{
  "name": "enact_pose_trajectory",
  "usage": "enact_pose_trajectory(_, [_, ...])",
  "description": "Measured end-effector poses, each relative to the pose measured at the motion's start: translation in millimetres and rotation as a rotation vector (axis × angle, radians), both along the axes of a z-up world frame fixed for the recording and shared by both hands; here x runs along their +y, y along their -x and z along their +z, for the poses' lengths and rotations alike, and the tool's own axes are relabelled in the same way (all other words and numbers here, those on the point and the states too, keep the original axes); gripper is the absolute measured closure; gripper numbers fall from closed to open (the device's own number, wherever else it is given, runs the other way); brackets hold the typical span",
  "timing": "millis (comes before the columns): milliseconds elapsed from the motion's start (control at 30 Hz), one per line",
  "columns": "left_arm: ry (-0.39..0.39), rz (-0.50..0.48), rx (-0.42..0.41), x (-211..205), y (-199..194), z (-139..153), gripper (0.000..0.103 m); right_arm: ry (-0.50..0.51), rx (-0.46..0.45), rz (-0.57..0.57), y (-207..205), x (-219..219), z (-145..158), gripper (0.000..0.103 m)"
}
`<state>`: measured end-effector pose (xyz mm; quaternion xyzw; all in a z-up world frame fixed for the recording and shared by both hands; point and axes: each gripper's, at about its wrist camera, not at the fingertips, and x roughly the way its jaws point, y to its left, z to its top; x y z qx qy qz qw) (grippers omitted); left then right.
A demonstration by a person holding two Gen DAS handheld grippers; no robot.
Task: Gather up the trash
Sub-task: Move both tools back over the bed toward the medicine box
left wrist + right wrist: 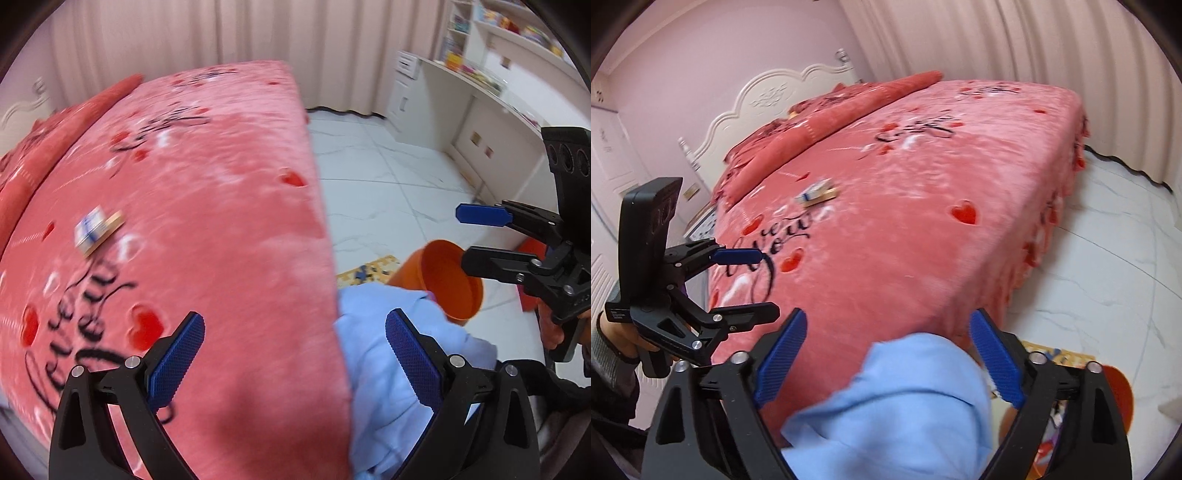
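My left gripper point(295, 360) and right gripper point(888, 363) both have fingers apart, empty. The small box point(96, 230) on the bed point(229, 177) is blurred. I can't make out what's inside the orange bin point(448, 278).

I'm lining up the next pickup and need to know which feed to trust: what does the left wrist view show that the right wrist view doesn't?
Only the left wrist view shows the orange bin's open mouth on the floor beside the bed, plus the white desk and shelves.

Only the right wrist view shows the white headboard and a door.

Both show the pink bedspread, the small box lying on it, the light blue cloth at the bed's near edge, and both grippers open and empty: left gripper, right gripper.
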<state>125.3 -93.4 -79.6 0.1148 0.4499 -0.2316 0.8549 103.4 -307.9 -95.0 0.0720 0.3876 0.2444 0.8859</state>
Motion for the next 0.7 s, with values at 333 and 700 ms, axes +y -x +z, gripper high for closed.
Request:
enact_pose_trajectory(333, [0.023, 0.15, 0.011, 83.7, -18.1, 1.1, 0.006, 0.026, -0.018, 0.138, -43.4, 88.1, 9.8, 0.013])
enact_pose_trajectory(700, [0.052, 0.25, 0.042, 142.1, -72.7, -7.1, 0.006, 0.025, -0.034, 0.224, -109.4, 155.5, 13.5, 0.013])
